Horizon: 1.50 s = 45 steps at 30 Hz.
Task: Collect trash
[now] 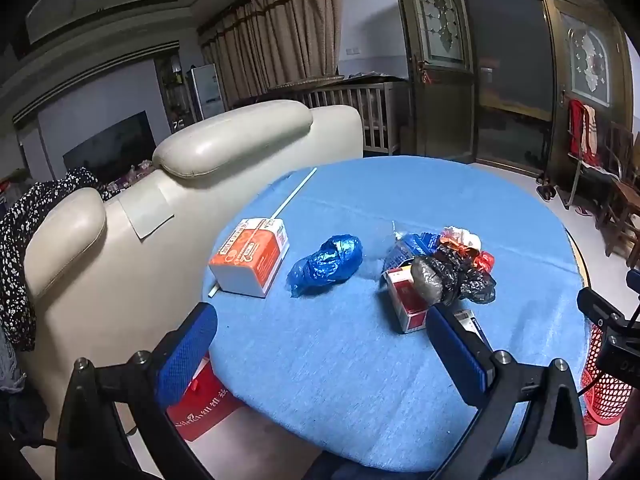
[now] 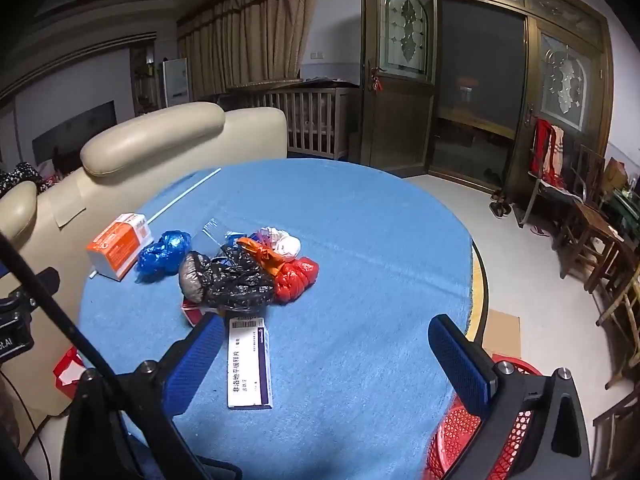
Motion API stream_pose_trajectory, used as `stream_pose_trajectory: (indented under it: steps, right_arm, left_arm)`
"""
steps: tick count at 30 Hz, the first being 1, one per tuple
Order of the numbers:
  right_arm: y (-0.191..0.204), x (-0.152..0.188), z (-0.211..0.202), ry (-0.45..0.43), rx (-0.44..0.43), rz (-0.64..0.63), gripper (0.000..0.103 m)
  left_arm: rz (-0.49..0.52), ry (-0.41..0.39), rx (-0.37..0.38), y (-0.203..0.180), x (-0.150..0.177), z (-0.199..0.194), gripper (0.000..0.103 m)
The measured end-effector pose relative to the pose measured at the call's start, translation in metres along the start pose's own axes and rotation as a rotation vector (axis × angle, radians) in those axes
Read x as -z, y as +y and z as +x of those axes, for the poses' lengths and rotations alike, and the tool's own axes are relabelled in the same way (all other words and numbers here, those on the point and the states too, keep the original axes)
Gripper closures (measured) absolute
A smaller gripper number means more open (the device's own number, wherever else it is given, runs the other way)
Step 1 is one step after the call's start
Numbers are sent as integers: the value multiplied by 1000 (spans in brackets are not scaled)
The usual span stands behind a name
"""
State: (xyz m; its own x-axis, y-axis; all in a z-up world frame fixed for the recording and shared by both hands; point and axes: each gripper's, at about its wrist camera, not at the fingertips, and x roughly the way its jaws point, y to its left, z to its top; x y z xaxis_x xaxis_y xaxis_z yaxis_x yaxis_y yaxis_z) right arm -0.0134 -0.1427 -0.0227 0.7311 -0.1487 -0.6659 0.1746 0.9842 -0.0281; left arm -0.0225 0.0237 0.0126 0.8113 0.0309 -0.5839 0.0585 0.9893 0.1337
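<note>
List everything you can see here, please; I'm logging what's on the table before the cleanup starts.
table: 1, round, blue cloth cover, centre
orange-and-white box: 1, table's left side
white straw: 1, running out from behind that box
blue plastic bag: 1, crumpled, beside the box
black plastic bag: 1, crumpled, middle of the pile
red plastic bag: 1, right of the black one
white wad: 1, back of the pile
red carton: 1, partly under the pile
white medicine box: 1, flat, nearest edge
red mesh basket: 1, below the table's right edge
cream sofa: 1, left of the table
left gripper: 1, blue pads, open
right gripper: 1, blue pads, open
</note>
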Motion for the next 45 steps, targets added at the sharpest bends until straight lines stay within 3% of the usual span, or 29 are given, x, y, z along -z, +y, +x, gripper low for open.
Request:
stream_pose_trajectory:
  steps: [45]
  right_arm:
    - [23, 10, -1, 22, -30, -44, 0]
  left_arm:
    - [-14, 50, -28, 17, 16, 20, 0]
